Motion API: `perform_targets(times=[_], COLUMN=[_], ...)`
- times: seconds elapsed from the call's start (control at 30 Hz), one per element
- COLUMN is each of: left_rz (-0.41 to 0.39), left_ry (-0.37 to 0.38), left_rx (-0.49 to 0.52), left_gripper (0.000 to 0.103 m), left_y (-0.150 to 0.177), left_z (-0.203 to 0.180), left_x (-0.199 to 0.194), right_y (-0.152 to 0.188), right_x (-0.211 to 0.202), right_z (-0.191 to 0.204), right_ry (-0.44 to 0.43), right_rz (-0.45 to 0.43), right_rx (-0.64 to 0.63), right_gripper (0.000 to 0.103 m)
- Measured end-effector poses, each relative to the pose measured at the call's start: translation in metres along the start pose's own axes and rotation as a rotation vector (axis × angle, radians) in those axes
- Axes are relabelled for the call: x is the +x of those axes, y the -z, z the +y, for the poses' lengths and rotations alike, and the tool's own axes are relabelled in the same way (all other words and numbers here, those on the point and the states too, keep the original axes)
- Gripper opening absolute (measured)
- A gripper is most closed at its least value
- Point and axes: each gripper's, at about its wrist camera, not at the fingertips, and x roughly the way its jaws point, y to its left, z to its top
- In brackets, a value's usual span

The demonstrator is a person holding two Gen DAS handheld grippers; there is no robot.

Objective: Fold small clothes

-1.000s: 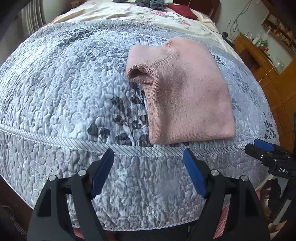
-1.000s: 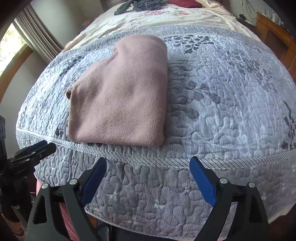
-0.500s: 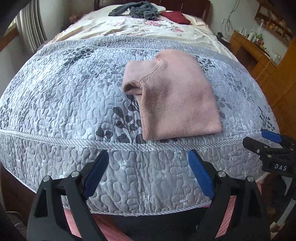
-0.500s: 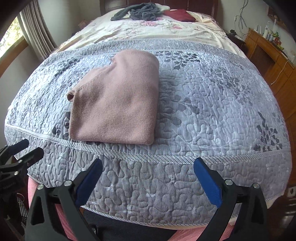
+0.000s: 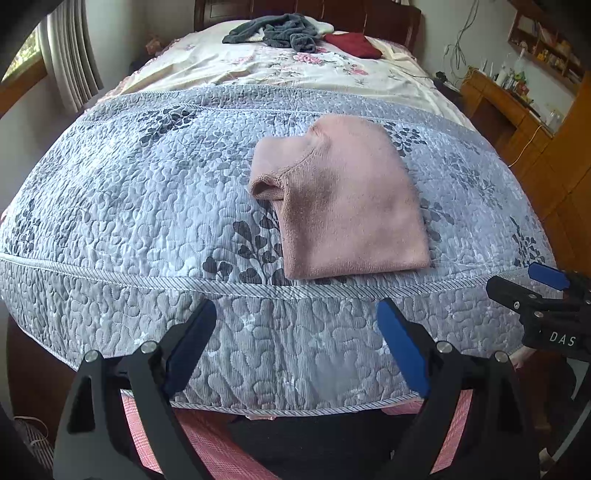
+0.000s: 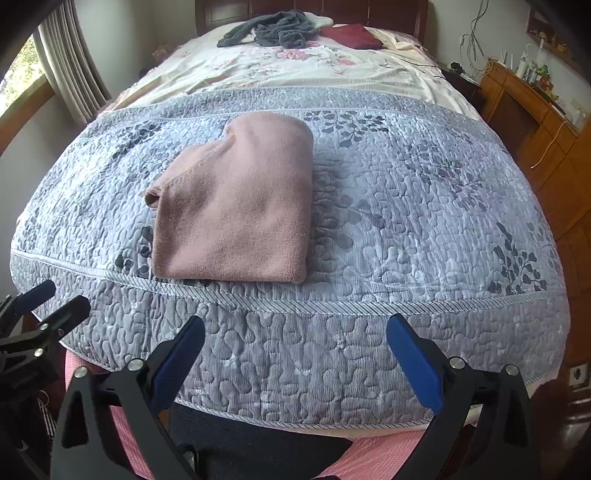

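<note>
quilt point(image 5: 147, 192), one folded pink garment point(image 5: 351, 206)

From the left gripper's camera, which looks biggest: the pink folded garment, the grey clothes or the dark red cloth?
1. Pink folded garment, nearest.
2. Grey clothes.
3. Dark red cloth.
The last two lie far off, so true sizes are unsure.

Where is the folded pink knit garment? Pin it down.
The folded pink knit garment lies on the grey quilted bedspread near its front edge, ahead of both open grippers.

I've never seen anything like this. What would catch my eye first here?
A folded pink garment lies alone near the foot edge of the grey quilted bedspread. Two open blue-padded tools, left tool and right tool, hang empty before the bed. Dark clothes lie heaped by the headboard.
</note>
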Motion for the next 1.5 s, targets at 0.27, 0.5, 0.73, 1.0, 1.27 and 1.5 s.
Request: perform_targets(times=[0.27, 0.5, 0.73, 1.0, 1.27, 1.5], left_rz=[-0.017, -0.020, -0.018, -0.020, -0.021, -0.021], left_ry=[-0.014, -0.031, -0.041, -0.050, -0.056, -0.059], left_rx=[0.026, 0.035, 0.045, 0.050, 0.054, 0.053], left_gripper=[0.088, 0.088, 0.089, 0.089, 0.089, 0.089], left_y=[0.000, 0.001, 0.001, 0.001, -0.001, -0.001], left_z=[-0.010, -0.014, -0.018, -0.019, -0.018, -0.018], left_x=[-0.017, -0.023, -0.023, -0.022, -0.021, -0.020], right_y=[0.002, 0.002, 0.001, 0.000, -0.001, -0.001], right_x=[-0.016, -0.022, -0.020, -0.013, -0.011, -0.010], right_z=[0.004, 0.002, -0.002, -0.006, -0.008, -0.011], right_ry=[-0.003, 0.013, 0.016, 0.029, 0.058, 0.055], right_rz=[-0.016, -0.017, -0.015, 0.000, -0.009, -0.009], right_rx=[-0.002, 0.004, 0.022, 0.032, 0.029, 0.038], right_gripper=[0.099, 0.099, 0.099, 0.099, 0.099, 0.099])
